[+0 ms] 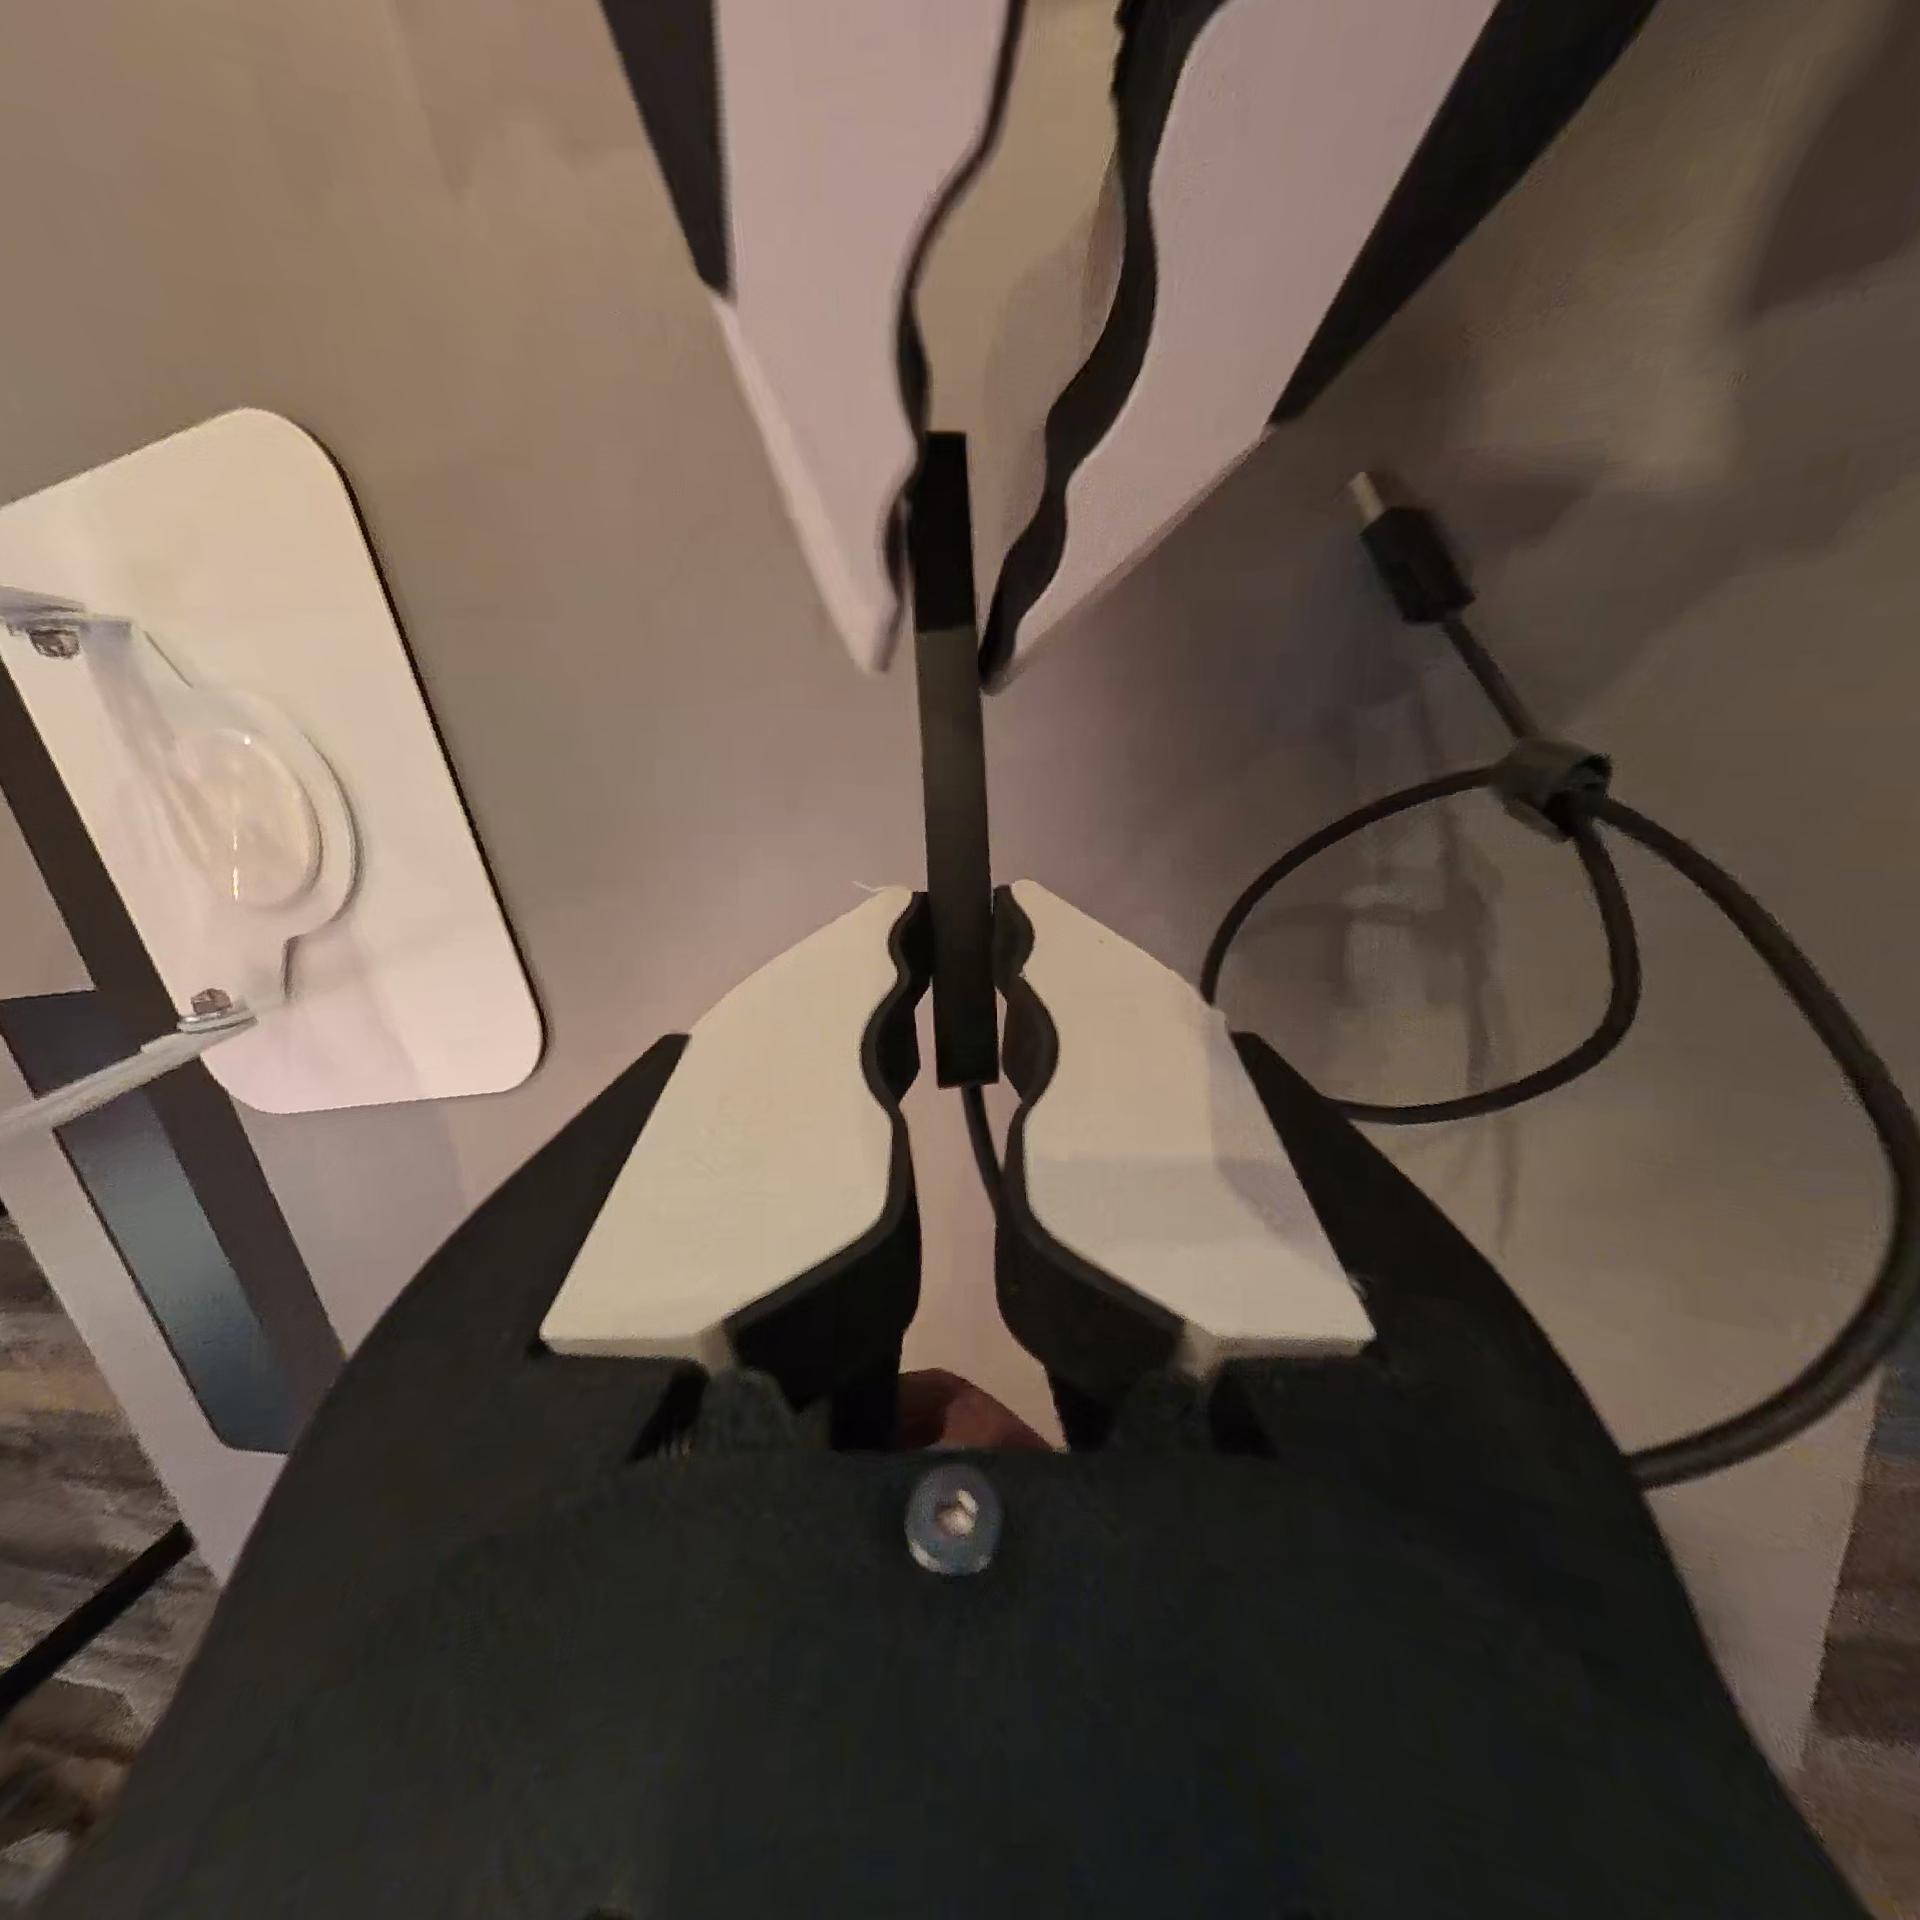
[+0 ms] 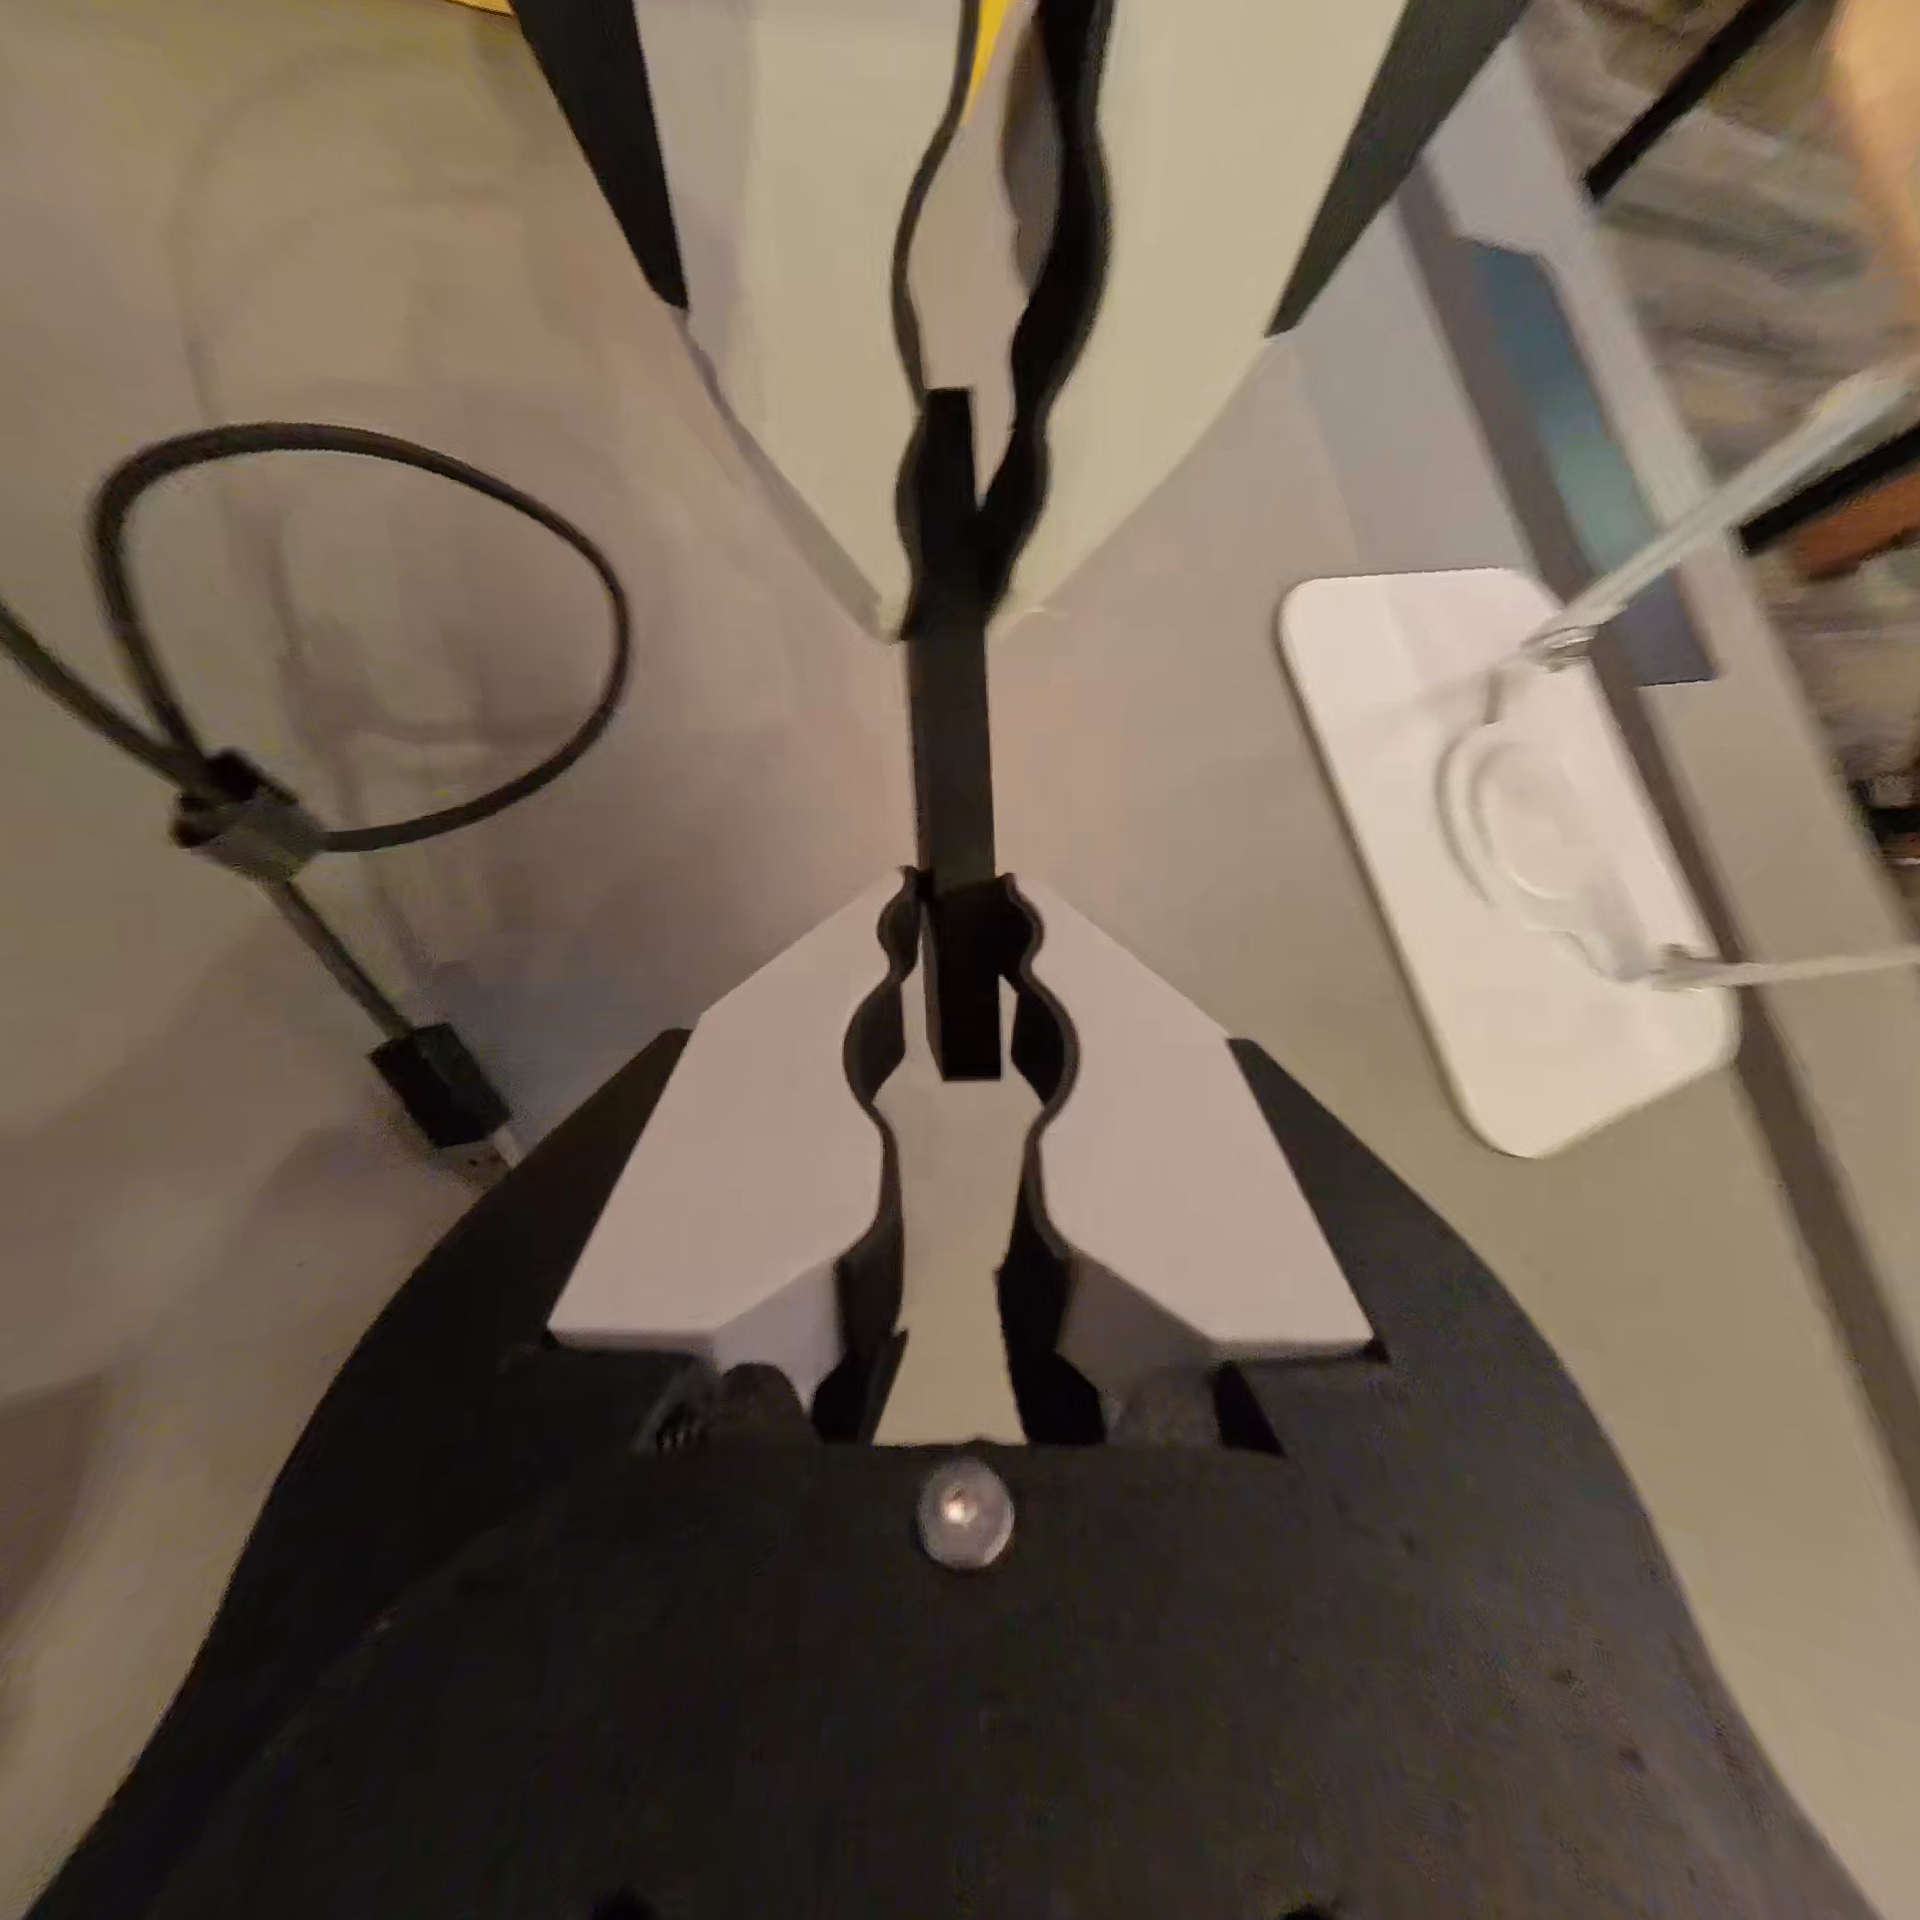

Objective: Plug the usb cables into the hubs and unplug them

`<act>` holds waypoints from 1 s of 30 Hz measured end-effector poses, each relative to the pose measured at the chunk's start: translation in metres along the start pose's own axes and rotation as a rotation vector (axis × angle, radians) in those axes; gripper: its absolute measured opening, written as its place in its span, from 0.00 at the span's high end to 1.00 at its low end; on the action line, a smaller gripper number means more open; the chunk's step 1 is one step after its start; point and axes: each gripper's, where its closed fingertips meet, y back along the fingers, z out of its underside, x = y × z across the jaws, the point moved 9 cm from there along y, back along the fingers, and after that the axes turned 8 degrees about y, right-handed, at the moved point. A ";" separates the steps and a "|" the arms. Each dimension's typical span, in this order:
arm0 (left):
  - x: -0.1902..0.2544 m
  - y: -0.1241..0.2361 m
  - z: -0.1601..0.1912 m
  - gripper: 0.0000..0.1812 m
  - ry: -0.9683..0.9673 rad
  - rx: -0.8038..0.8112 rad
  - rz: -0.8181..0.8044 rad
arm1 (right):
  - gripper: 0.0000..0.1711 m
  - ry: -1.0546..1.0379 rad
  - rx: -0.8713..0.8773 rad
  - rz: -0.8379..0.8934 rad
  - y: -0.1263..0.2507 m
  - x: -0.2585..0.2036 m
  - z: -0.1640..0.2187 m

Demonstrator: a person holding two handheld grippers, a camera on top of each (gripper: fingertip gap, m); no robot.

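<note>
Both claws are facing each other, the left gripper (image 1: 956,940) and right gripper (image 2: 961,925) each pinching one black hub (image 1: 948,727); coiled usb cable (image 1: 1558,935) lying at three o'clock.

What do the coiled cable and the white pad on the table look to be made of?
Coiled cable: apparently matte dark rubbery plastic sheathing, since it bends in smooth loops without shine. White pad: probably smooth rigid plastic or coated board with a dark edge; it carries a clear, glossy plastic-looking mount.
</note>
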 end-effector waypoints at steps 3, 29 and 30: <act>-0.003 -0.002 -0.003 0.93 -0.023 0.015 0.004 | 0.95 -0.134 0.038 -0.098 -0.002 0.000 0.007; 0.046 -0.012 -0.017 0.75 0.804 0.539 -0.125 | 0.95 -1.167 0.564 -0.314 0.022 -0.038 0.058; 0.043 -0.018 -0.014 0.75 0.854 0.567 -0.062 | 0.95 -1.172 0.576 -0.326 0.024 -0.041 0.057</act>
